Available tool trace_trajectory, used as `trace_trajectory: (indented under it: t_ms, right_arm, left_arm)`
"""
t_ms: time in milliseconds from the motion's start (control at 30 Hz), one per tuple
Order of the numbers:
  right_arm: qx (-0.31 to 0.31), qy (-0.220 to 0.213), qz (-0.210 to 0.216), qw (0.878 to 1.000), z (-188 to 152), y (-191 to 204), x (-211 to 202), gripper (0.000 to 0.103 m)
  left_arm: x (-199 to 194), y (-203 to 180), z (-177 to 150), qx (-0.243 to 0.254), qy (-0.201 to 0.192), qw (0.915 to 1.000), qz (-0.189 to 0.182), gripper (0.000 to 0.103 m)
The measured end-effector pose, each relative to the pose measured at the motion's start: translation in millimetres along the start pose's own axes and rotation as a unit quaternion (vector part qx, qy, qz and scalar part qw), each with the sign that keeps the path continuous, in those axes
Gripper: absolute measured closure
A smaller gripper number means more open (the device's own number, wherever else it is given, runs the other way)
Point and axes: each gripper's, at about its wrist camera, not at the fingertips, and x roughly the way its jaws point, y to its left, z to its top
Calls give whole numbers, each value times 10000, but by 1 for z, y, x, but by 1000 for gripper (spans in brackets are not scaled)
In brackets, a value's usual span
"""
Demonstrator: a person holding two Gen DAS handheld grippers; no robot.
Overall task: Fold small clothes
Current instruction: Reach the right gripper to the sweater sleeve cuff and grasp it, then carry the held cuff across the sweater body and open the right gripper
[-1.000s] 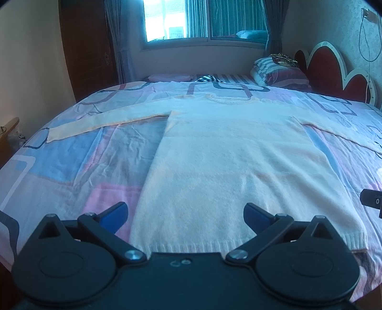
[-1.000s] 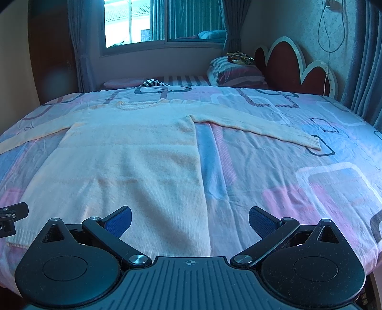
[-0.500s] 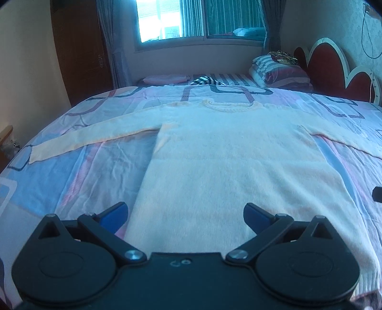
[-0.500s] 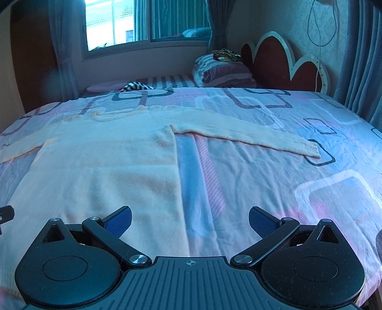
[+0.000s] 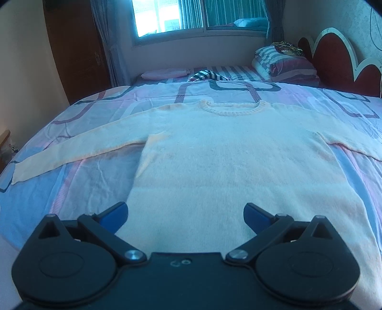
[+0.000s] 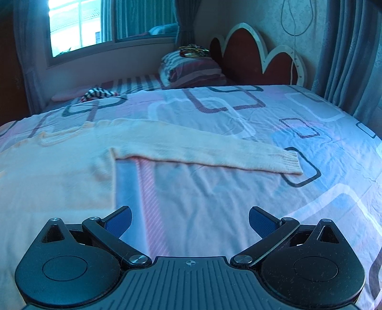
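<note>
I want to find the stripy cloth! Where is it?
In the left wrist view, the striped cloth lies at the bed's far end, beyond the sweater collar, between a pink cushion and striped pillows.

A bed (image 5: 100, 171) under a pink-and-blue patterned sheet carries striped pillows (image 5: 284, 63) beside a scalloped red headboard (image 6: 260, 57), beneath a bright curtained window (image 5: 191, 16).

Sweater (image 5: 229, 162) lies on bed (image 6: 238, 190), pillows (image 5: 286, 64) behind.
</note>
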Motion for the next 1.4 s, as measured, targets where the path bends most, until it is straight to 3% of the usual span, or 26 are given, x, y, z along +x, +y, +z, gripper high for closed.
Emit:
trace_trajectory:
  t_ms: [267, 433, 567, 767, 800, 833, 867, 1100, 1133, 1167, 1300, 1333, 1400]
  right_arm:
    - [389, -1, -491, 9980, 28, -57, 57, 0]
    - [1052, -74, -801, 9912, 45, -112, 91, 0]
    - [1582, -93, -824, 9839, 50, -145, 111, 0]
    - [1998, 11, -789, 9767, 41, -162, 125, 1]
    - [2049, 11, -784, 9756, 40, -164, 125, 5]
    - [2117, 19, -769, 9743, 38, -164, 124, 24]
    - [2194, 67, -728, 9729, 36, -165, 125, 34]
    - [2571, -68, -570, 9647, 34, -182, 131, 35]
    - [2648, -87, -535, 9628, 35, -185, 131, 42]
    - [2730, -104, -510, 9606, 36, -189, 133, 56]
    - [2932, -69, -480, 9548, 40, -197, 137, 86]
    - [2894, -49, -467, 9561, 42, -198, 137, 101]
    - [2733, -249, -472, 9605, 48, -196, 132, 101]
  left_arm:
    - [38, -1, 16, -198, 26, 9997, 120, 1]
    - [56, -6, 22, -58, -9, 9999, 109, 1]
    - [72, -9, 29, -136, 219, 9996, 63, 1]
    - [80, -14, 39, -168, 217, 9996, 72, 0]
    - [81, -15, 39, -137, 210, 9996, 95, 1]
    - [82, -15, 40, -114, 226, 9996, 92, 1]
    - [84, -16, 40, -104, 262, 9996, 68, 1]
    - [86, -15, 44, -181, 346, 9992, 36, 1]
    - [87, -14, 45, -194, 355, 9992, 29, 0]
    - [87, -13, 45, -202, 350, 9992, 17, 1]
    - [86, -13, 50, -73, 333, 9994, 106, 0]
    - [86, -11, 51, -68, 339, 9994, 92, 0]
    - [86, -9, 52, -33, 366, 9993, 78, 0]
